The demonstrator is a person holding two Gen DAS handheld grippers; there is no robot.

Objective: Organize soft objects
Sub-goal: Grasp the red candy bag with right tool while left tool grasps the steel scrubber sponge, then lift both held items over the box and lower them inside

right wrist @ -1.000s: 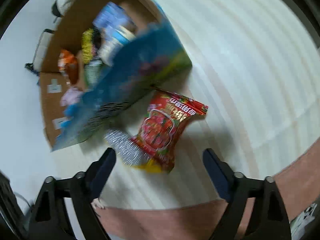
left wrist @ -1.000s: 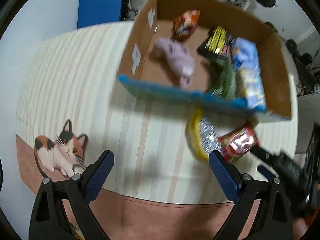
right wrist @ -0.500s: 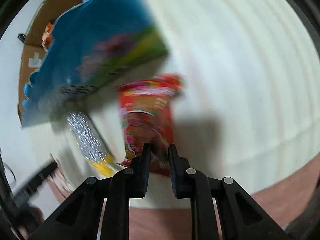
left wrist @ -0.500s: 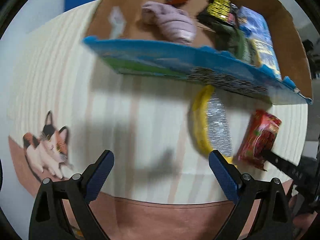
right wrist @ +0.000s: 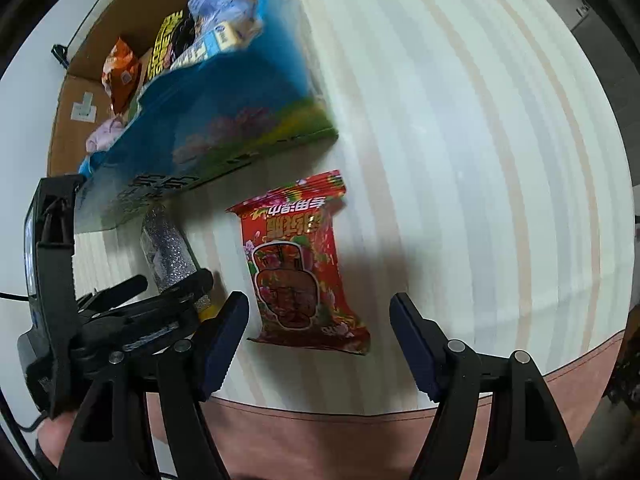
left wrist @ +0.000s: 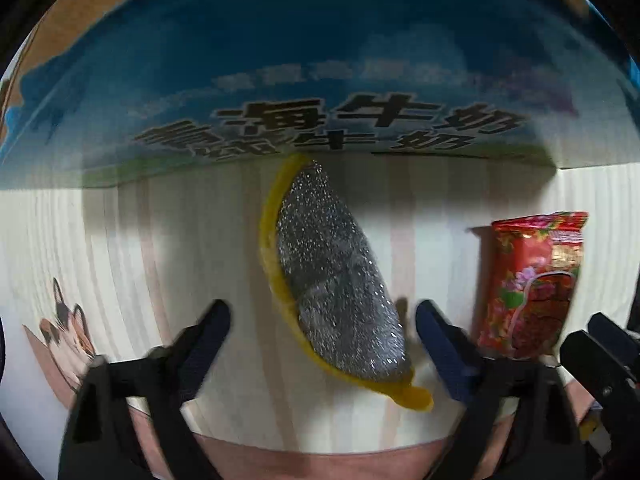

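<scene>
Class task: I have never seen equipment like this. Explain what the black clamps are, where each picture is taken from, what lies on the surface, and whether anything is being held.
There is no robot here. A person holds a hand-held gripper in each hand, and each gripper carries a wide-angle camera looking forward along its two fingers.

The left camera shows the left gripper, jaws open, around the near end of a yellow-edged silver scouring pad. The right camera shows the right gripper, jaws open, just before a red snack packet.

Both items lie on a striped tablecloth, beside a blue cardboard box that already holds other packets. Nothing is held at this moment.
</scene>
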